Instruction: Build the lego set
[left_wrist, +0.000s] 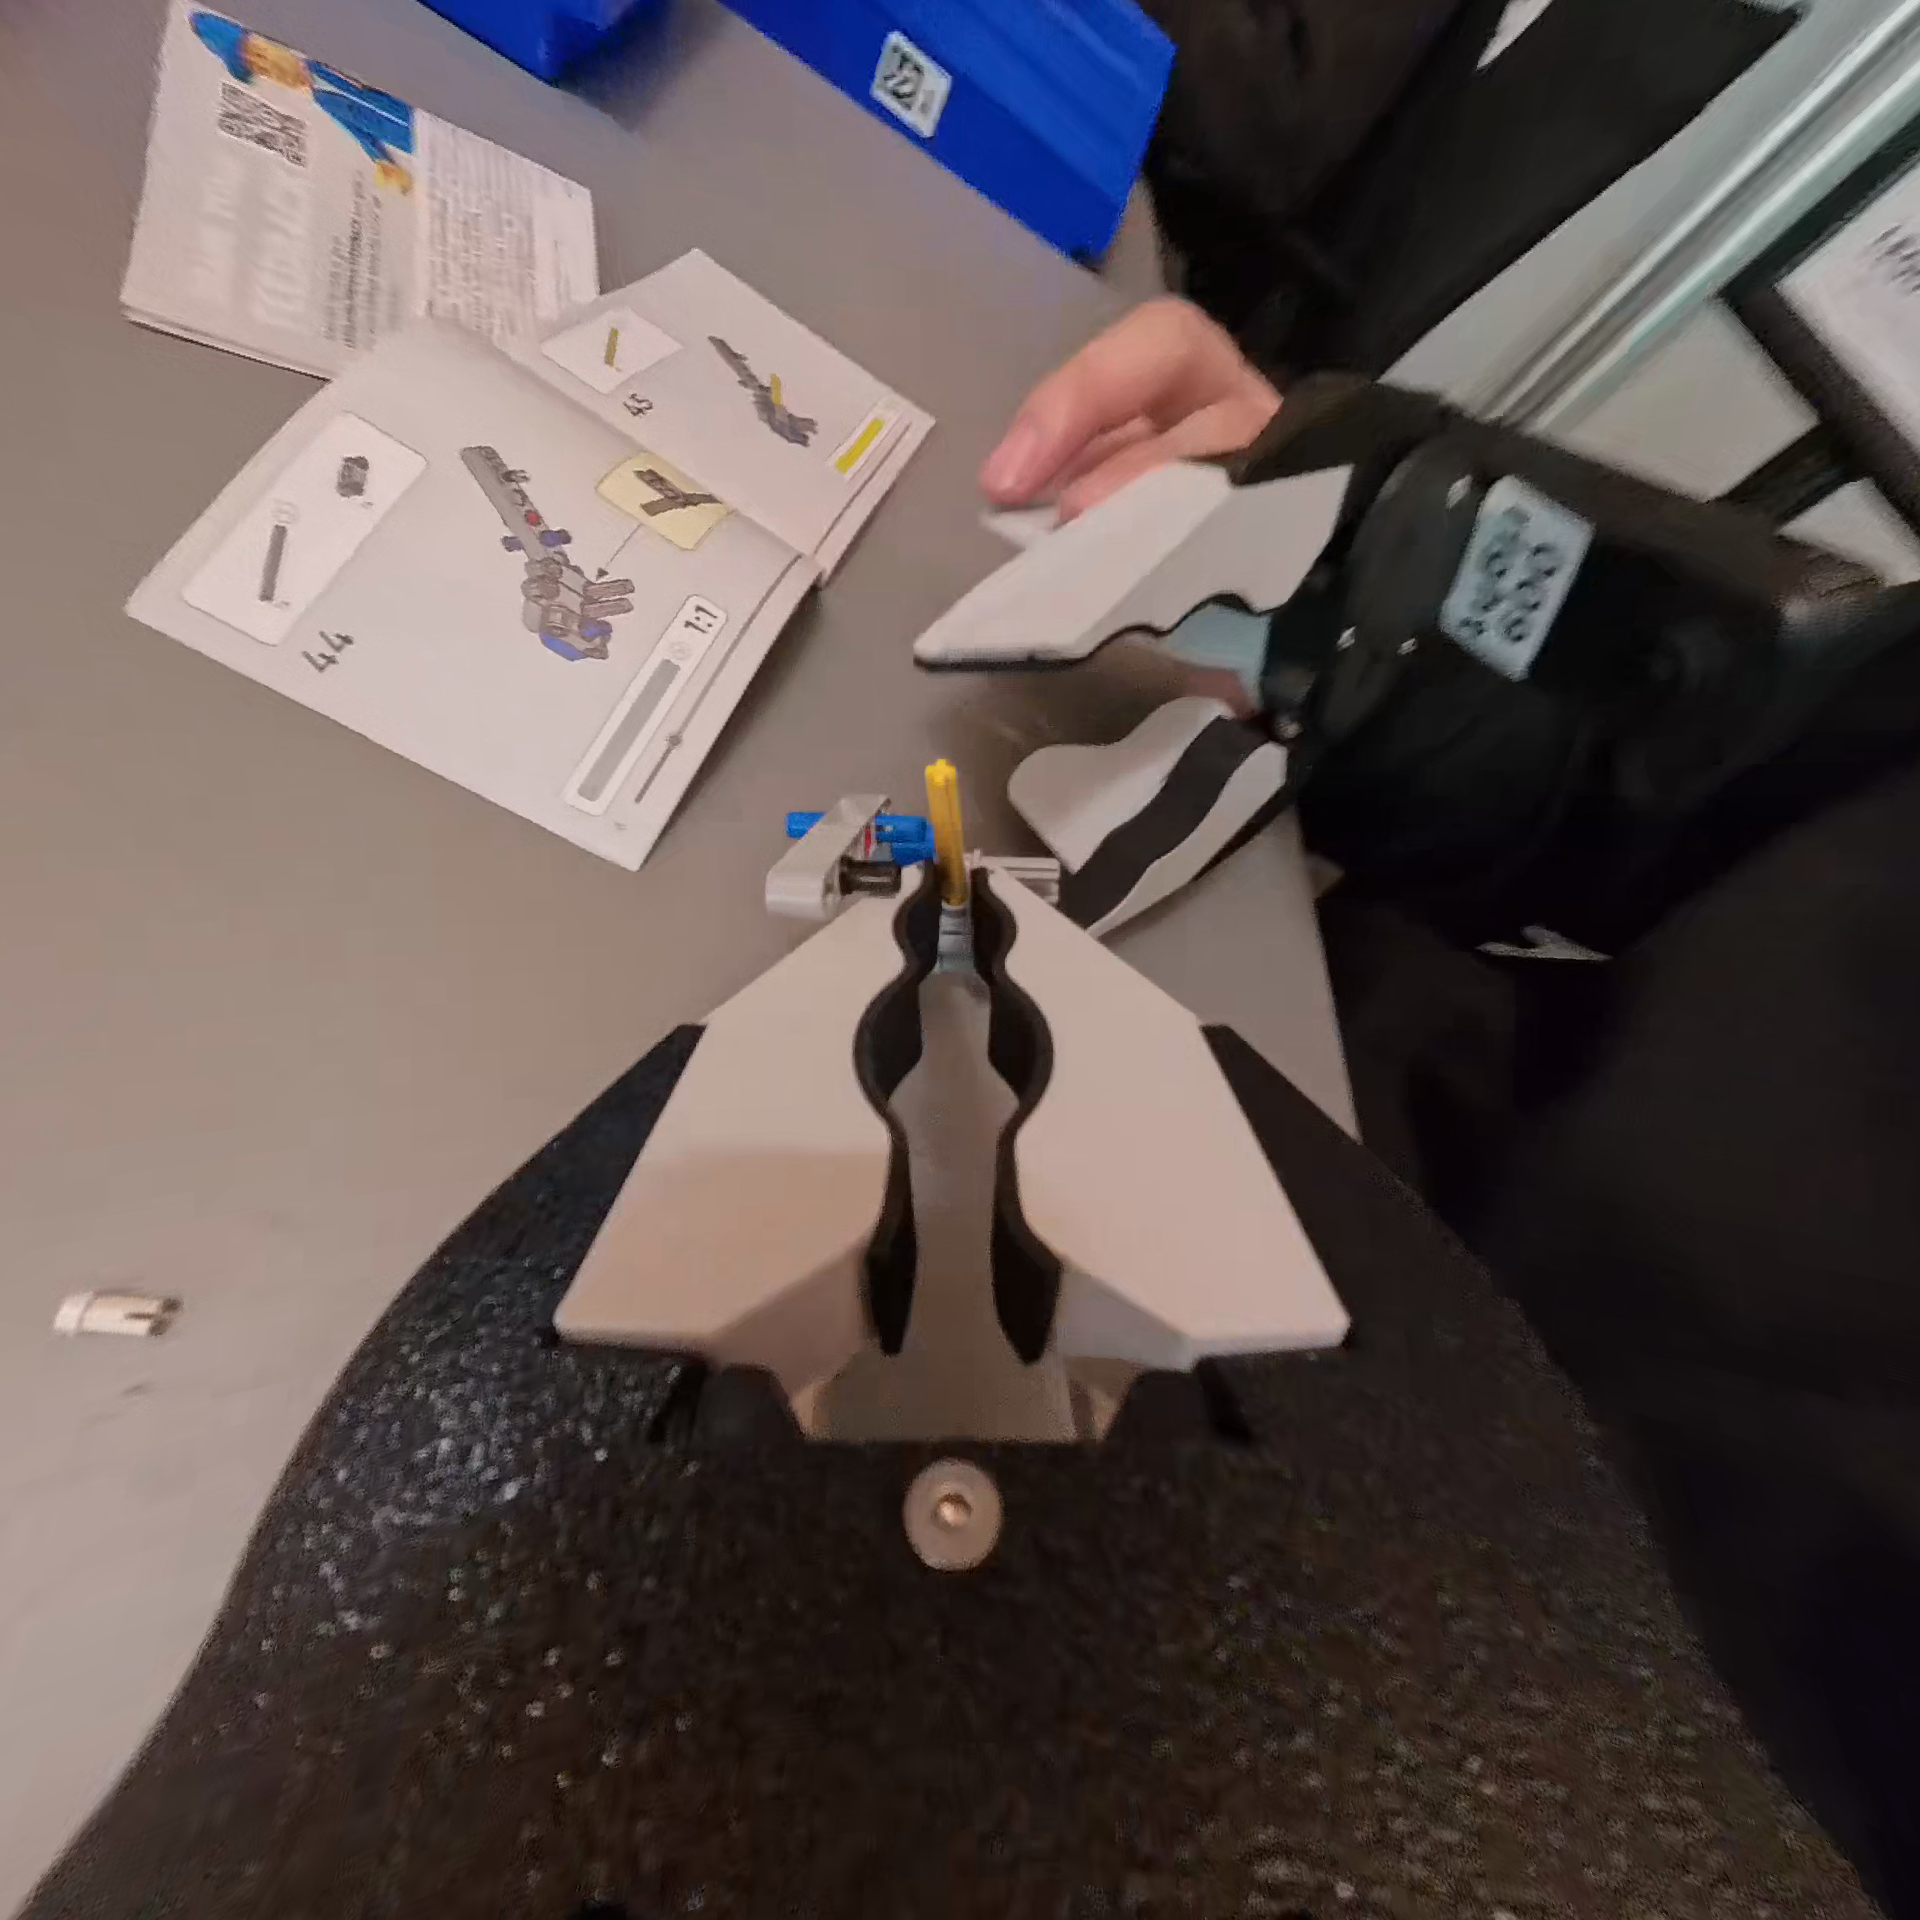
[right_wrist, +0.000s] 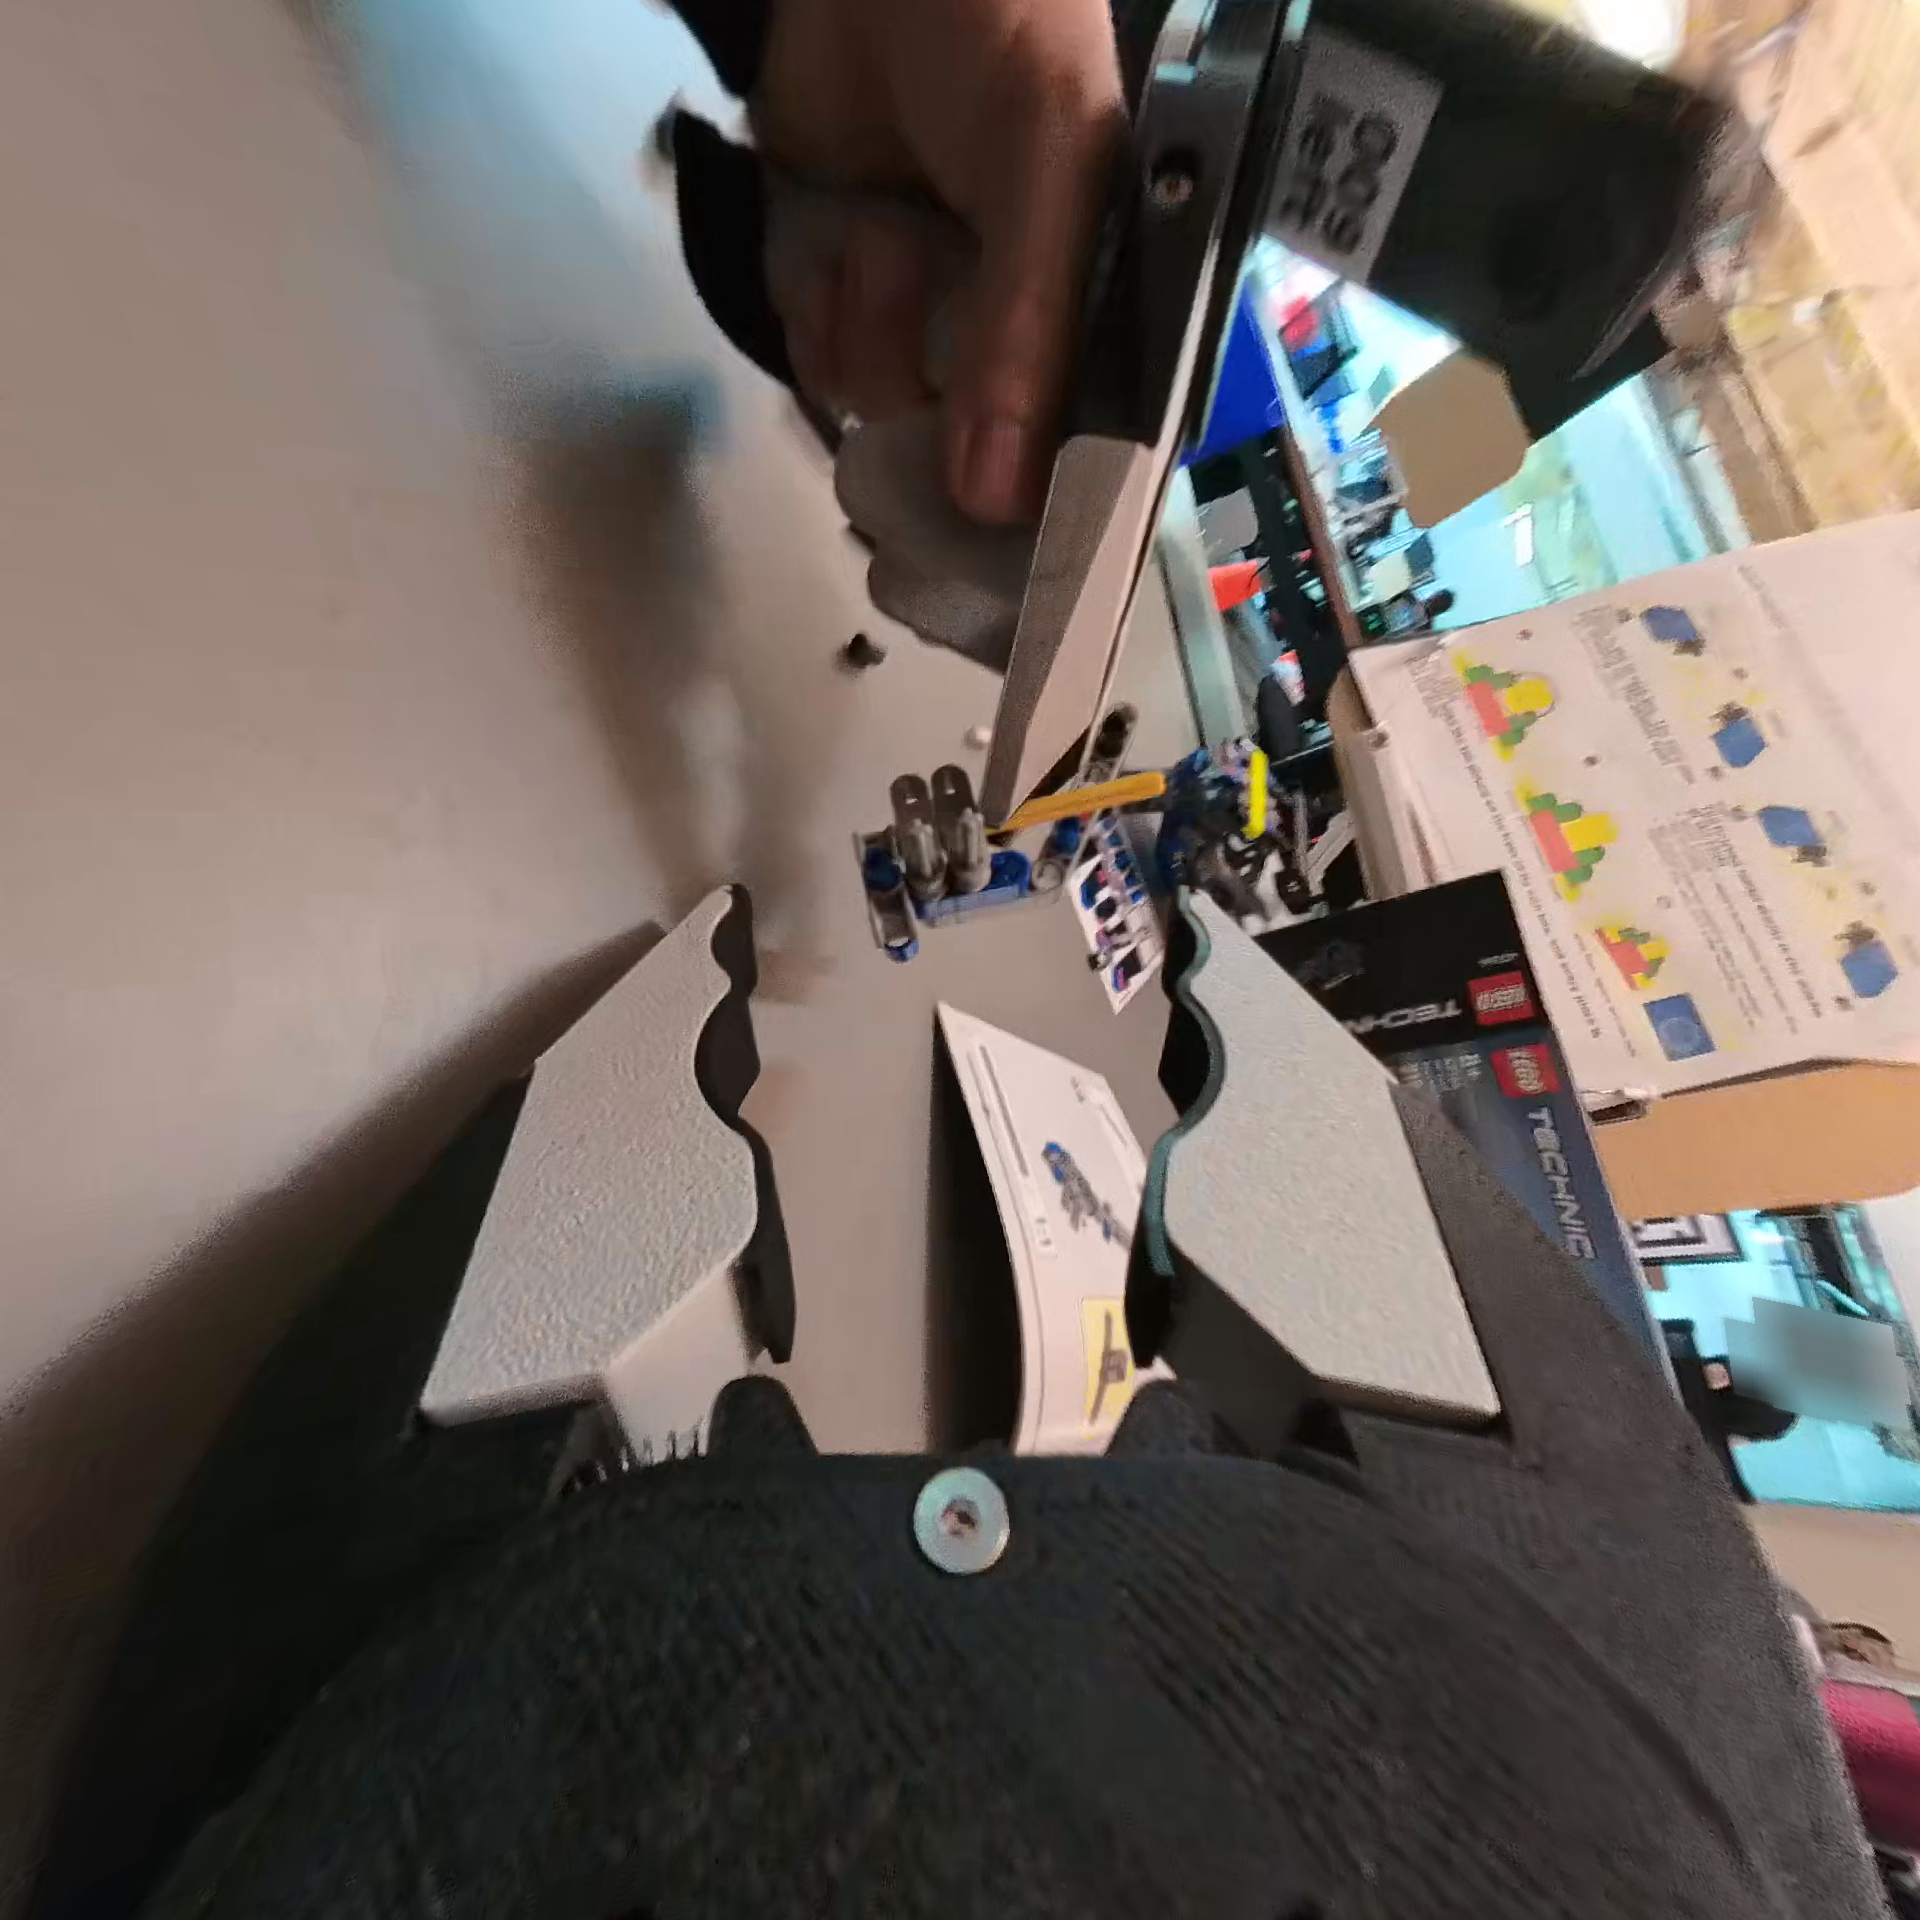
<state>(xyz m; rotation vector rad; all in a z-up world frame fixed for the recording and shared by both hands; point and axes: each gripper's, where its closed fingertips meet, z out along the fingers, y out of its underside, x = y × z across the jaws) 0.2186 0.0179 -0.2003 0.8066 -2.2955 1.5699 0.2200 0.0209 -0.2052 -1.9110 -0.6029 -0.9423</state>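
Note:
My left gripper is shut on a small lego assembly of grey beams and blue pins, held just above the grey table. A yellow axle sticks up out of it at the fingertips. My right gripper is open and empty, a short way from the assembly, with its jaws wide apart. In the right wrist view the left gripper comes down from above, with the yellow axle pointing sideways. The right gripper also shows open in the left wrist view.
An open instruction booklet and a leaflet lie on the table, with a blue bin behind. A small grey piece lies alone at the left. A lego box, a cardboard box and another built model stand beyond. My left and right fingertips are right by each other. The small grey piece is about 12 cm from my left fingertips.

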